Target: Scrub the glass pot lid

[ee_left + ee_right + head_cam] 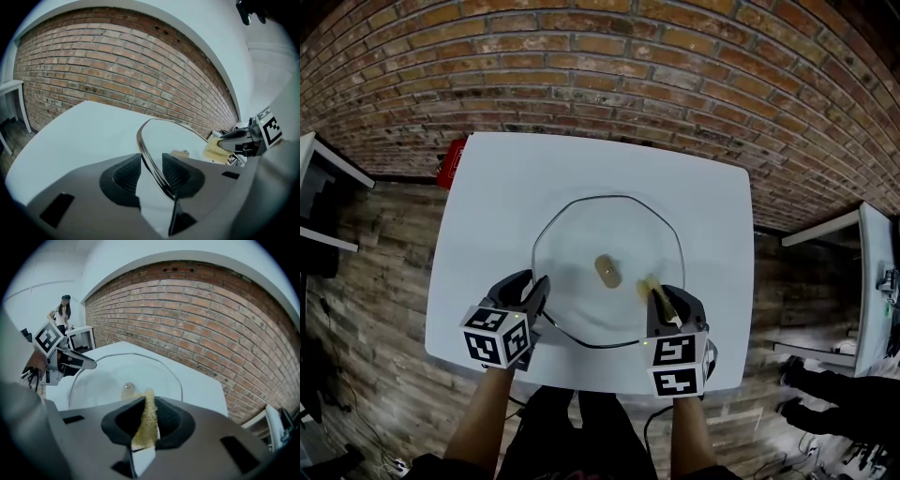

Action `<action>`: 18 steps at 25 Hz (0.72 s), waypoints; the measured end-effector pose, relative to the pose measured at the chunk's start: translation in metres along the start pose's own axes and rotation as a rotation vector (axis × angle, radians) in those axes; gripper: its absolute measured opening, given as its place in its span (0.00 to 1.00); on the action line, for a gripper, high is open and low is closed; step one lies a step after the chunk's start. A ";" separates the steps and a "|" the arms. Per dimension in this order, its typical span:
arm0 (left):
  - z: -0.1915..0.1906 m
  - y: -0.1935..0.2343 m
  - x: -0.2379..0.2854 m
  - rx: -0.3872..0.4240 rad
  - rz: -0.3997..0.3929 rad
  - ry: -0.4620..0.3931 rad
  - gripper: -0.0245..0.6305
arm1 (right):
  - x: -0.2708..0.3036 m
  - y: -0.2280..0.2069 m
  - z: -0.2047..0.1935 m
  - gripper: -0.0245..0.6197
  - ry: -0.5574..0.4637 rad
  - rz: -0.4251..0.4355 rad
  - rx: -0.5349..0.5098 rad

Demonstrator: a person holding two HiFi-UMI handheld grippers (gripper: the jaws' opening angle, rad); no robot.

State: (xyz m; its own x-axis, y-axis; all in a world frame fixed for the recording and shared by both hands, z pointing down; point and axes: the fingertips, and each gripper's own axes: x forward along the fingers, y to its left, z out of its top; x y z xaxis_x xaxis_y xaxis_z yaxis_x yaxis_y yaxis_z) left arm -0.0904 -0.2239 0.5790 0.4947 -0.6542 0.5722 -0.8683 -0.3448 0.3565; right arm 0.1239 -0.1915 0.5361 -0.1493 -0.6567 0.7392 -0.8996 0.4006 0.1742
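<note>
With the left gripper pinching the glass pot lid at its rim and the right gripper pinching a sponge, hard strokes ahead of those jaws may wrench the slick rim loose.

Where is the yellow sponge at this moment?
The sponge is right of centre in the head view, clamped in the right tool, over the glass pot lid beside its knob.

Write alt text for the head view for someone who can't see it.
A glass pot lid sits on a white table; the left gripper grips its near rim while the right gripper holds a yellow sponge to the glass beside the knob, with a brick wall behind.
</note>
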 end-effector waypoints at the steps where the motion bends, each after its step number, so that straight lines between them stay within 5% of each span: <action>1: 0.000 0.000 0.000 0.000 0.000 -0.001 0.26 | 0.000 0.000 0.001 0.13 -0.009 -0.004 0.000; 9: 0.012 0.004 -0.017 0.019 0.024 -0.040 0.26 | -0.010 -0.003 0.008 0.13 -0.065 -0.015 0.024; 18: 0.062 -0.022 -0.044 0.140 0.012 -0.138 0.20 | -0.048 -0.016 0.045 0.13 -0.219 -0.061 0.055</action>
State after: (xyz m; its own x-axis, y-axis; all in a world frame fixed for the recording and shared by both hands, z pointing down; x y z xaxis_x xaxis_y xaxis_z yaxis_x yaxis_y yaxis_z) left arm -0.0948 -0.2292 0.5003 0.4827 -0.7416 0.4659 -0.8756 -0.4201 0.2384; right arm 0.1267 -0.1954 0.4686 -0.1746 -0.8041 0.5683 -0.9297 0.3247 0.1738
